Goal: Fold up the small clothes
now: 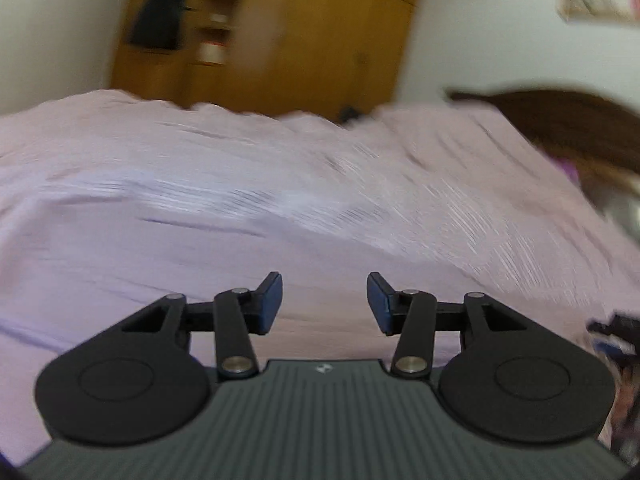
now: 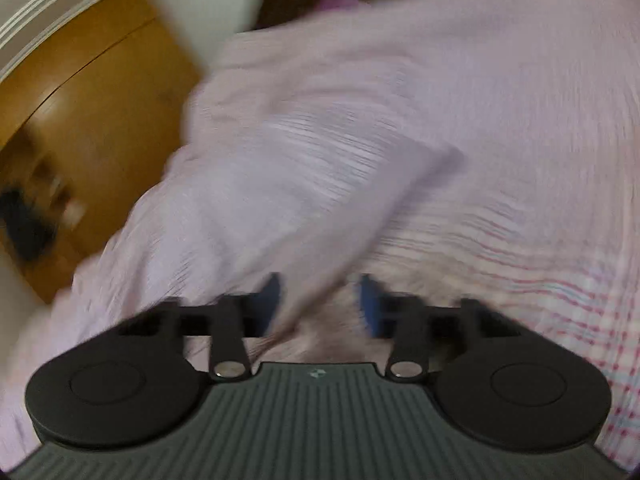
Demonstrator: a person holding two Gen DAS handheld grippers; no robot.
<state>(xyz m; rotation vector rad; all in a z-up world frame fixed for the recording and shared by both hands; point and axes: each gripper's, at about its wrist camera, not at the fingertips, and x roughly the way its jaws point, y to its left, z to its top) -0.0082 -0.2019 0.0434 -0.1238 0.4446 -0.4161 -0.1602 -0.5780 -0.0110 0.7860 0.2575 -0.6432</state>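
Pale pink bedding (image 1: 280, 208) fills both views, with a wooden wardrobe (image 1: 320, 40) and white wall behind it; both pictures are smeared by motion blur.

From the left wrist camera, the left gripper (image 1: 325, 304) has its 2 blue-padded fingers (image 1: 270, 302) spread apart with nothing between them. It hangs above the bedding, tilted down a little toward the bed. A dark brown headboard (image 1: 560, 128) curves at the far right.

From the right wrist camera, the right gripper (image 2: 320, 304) also has its fingers apart. A light pink garment (image 2: 304, 184), or a fold of similar cloth, lies across the bedding just ahead, and a narrow end of it runs down into the gap between the fingers. Blur hides whether the pads touch it. This view is rolled sideways, so the right hand seems twisted at the wrist.

Risks, as a judgement: the garment is nearly the same colour as the bedding, so closing now could pinch the bedding along with it. Moving this fast could also let the thin end slip out before the fingers close.
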